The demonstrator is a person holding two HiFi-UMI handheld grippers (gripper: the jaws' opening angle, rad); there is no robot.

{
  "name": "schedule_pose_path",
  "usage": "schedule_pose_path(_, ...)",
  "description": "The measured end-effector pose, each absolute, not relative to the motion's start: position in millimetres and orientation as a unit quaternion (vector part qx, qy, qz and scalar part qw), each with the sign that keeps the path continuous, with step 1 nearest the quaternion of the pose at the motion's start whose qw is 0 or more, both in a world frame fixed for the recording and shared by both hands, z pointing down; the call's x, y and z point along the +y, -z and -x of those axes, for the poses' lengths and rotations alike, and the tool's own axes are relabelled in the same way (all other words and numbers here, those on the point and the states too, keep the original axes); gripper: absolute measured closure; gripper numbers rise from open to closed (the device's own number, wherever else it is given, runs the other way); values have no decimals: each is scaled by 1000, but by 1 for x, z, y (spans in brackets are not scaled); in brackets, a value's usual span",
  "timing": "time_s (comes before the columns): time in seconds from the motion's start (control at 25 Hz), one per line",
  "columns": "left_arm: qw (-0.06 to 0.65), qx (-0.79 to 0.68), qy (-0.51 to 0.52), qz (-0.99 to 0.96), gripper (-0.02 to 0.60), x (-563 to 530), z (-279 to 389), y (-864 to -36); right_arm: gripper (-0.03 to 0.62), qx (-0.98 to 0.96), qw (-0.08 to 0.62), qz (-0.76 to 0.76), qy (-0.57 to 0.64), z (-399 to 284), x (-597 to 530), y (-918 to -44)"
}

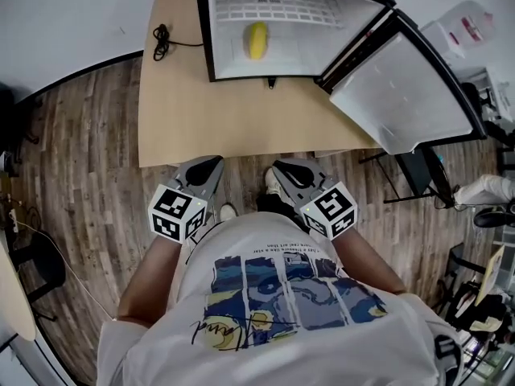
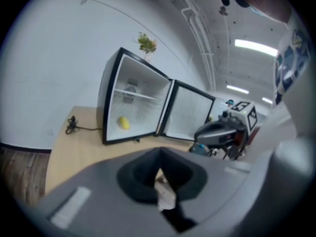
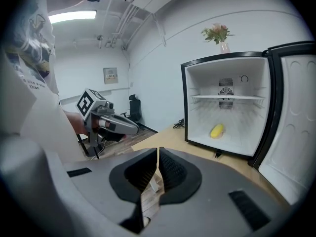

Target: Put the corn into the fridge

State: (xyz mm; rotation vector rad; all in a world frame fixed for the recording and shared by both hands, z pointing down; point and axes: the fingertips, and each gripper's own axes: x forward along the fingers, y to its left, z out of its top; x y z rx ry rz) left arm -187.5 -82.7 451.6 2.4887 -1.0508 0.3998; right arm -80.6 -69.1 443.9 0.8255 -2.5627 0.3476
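Fridge floor (image 1: pixel 298 59): corn (image 1: pixel 257 40) lengthwise front-to-back; left tool (image 1: pixel 214 162), right tool (image 1: pixel 278 168), jaws together.

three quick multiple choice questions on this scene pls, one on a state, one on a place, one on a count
1. The door of the small black fridge with a white inside is:
A shut
B swung open
C taken off

2. The yellow corn cob lies:
A on the fridge's inner floor
B in the door
C on top of the fridge

3. Of the left gripper and the right gripper, how many hold something?
A none
B one
C both

Answers:
1 B, the door stands wide beside the fridge, its white inner side showing.
2 A, the cob rests on the bottom of the white inside.
3 A, each gripper's own view shows its jaws together with nothing between them.
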Motion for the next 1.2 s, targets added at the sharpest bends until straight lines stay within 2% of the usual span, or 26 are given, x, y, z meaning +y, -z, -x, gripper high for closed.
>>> schedule_pose_path(1.2,193,-337,-143,-911,572,-28,210,-455,579,-917,221,-315,-105,109,-25,-441)
